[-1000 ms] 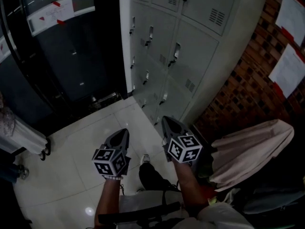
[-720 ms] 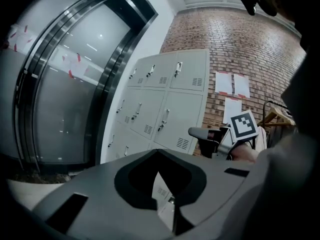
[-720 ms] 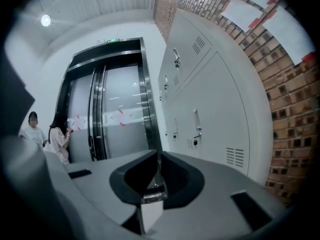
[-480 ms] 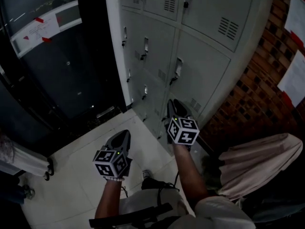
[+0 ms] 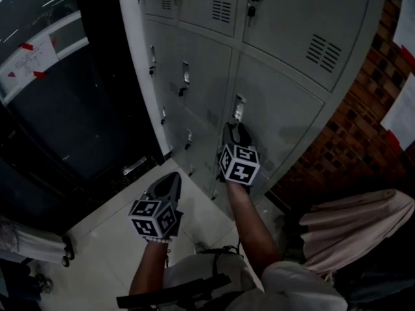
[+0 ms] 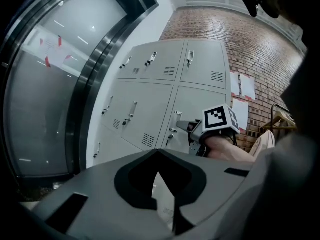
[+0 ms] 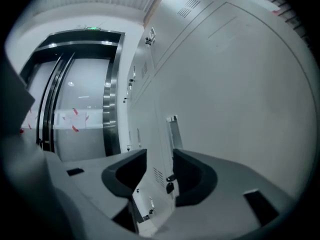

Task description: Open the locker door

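Progress is at the very start: every door in the grey locker bank (image 5: 194,76) looks shut, and the locker door (image 5: 285,115) in front of the right gripper (image 5: 237,132) sits flush in its frame. The reach is nearly made, but the grasp and the pull are, by my reading, all left to do. That door is in the bank's right-hand column, next to the brick wall (image 5: 350,141). Its upright metal handle (image 5: 238,107) is on its left edge, just above the gripper's tips in the head view. In the right gripper view the jaws stand wide apart, having just been opening, and nothing is pressed between them. The handle shows just beyond the gap, near the pads but not touching them, and the small lock (image 7: 170,183) below it lines up with the opening. The left gripper (image 5: 168,183) hangs lower and to the left over the pale floor tiles (image 5: 110,238), well apart from the lockers. Its own view shows the jaw tips together with nothing in them, and it touches nothing.
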